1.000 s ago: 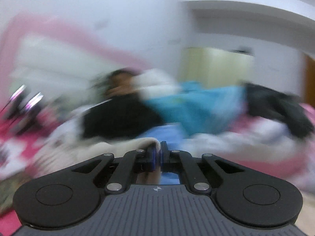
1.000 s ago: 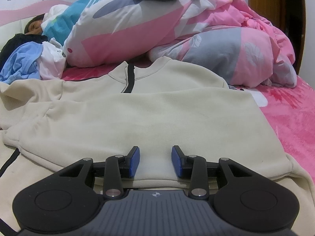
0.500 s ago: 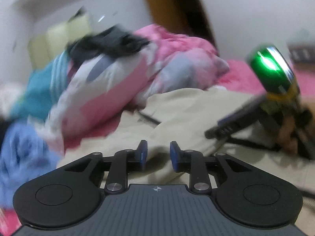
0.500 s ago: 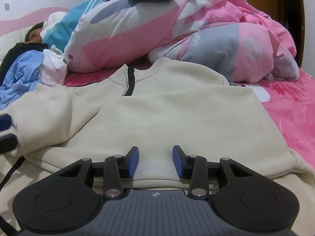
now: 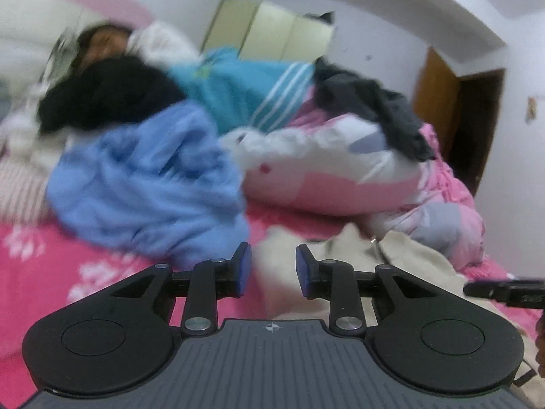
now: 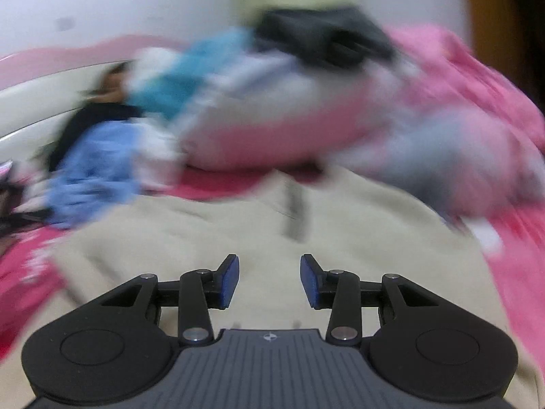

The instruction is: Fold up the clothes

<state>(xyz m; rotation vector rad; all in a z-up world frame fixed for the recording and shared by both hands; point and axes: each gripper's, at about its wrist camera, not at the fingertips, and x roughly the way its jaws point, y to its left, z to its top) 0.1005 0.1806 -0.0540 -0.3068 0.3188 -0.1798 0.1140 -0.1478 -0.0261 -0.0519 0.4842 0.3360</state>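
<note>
Cream sweatshirt [image 6: 306, 238] flat on bed, collar toward the pillows [image 6: 272, 129].

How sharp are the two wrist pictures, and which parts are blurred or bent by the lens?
Left wrist view: the left gripper is sharp, while the blue garment and the bedding behind it are smeared; walls curve from the fisheye. Right wrist view: the right gripper is crisp, but the cream sweatshirt and pink quilt are heavily streaked. Light is soft in both, without glare.

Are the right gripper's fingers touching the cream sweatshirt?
Cannot tell. In the blurred right wrist view the right gripper is open and grips nothing, with the cream sweatshirt behind; no contact or gap shows plainly.
</note>
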